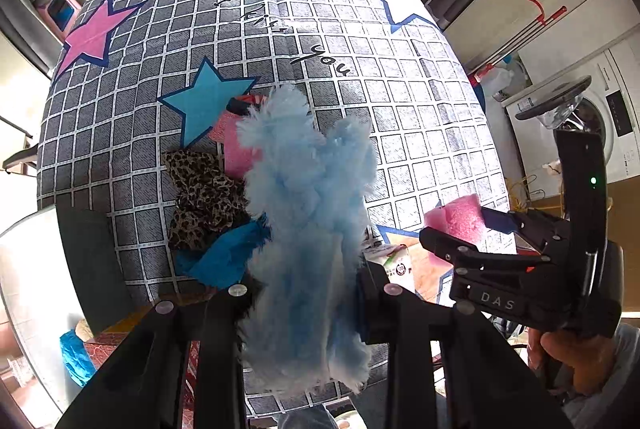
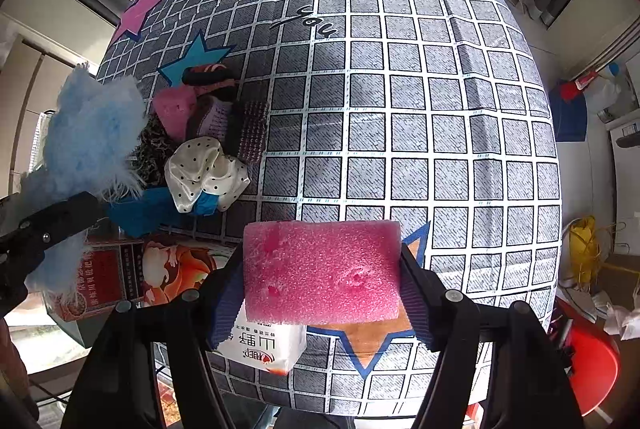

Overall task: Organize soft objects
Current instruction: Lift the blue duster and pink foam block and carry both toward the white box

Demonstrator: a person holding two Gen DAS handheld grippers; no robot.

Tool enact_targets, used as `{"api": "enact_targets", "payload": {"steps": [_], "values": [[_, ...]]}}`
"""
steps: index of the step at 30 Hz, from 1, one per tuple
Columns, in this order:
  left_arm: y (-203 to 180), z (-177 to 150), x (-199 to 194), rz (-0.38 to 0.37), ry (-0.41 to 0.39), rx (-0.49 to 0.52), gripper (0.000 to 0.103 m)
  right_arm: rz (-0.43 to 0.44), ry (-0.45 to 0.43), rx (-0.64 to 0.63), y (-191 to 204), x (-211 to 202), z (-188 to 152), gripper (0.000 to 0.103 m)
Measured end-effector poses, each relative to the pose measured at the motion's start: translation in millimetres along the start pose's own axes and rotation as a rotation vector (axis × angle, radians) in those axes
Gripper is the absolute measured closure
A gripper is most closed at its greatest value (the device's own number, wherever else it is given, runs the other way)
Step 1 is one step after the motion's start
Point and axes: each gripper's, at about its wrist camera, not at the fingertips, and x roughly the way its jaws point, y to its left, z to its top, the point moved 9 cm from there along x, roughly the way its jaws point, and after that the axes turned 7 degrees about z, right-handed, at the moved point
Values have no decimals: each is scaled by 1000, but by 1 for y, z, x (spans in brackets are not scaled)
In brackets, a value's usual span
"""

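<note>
Though the fisheye bends it, "you" (image 2: 318,23) reads on the checked cloth (image 2: 420,109), and "DAS" (image 1: 497,301) on the right gripper's body. Chinese print marks a white carton (image 2: 266,347) (characters too small to trust). Lifted above the cloth, the left gripper (image 1: 304,293) pinches blue fluff (image 1: 308,221) tightly between its fingers, while the right gripper (image 2: 322,281) clamps a pink sponge (image 2: 320,269) widthways. Other soft things are heaped by the blue star (image 2: 196,59).
</note>
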Motion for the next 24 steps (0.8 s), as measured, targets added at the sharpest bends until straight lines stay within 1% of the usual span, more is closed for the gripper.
{"api": "enact_targets", "payload": {"steps": [9,12,13,17,20,24], "values": [[-14,-62,-17,-53,25,91,71,-12,30,-20,19,0,-46,33],[-12,-82,-23,-56,30,116,71,-8,45,-28,29,3,-62,33],[-10,-90,-26,-53,47,123,71,-7,51,-32,33,5,-67,33],[-1,-109,-40,-36,16,133,71,-2,57,-61,53,6,-81,33],[9,-119,-53,-42,-9,119,71,9,53,-83,69,6,-86,33],[25,-130,-73,-31,-64,94,71,20,41,-122,93,4,-88,33]]}}
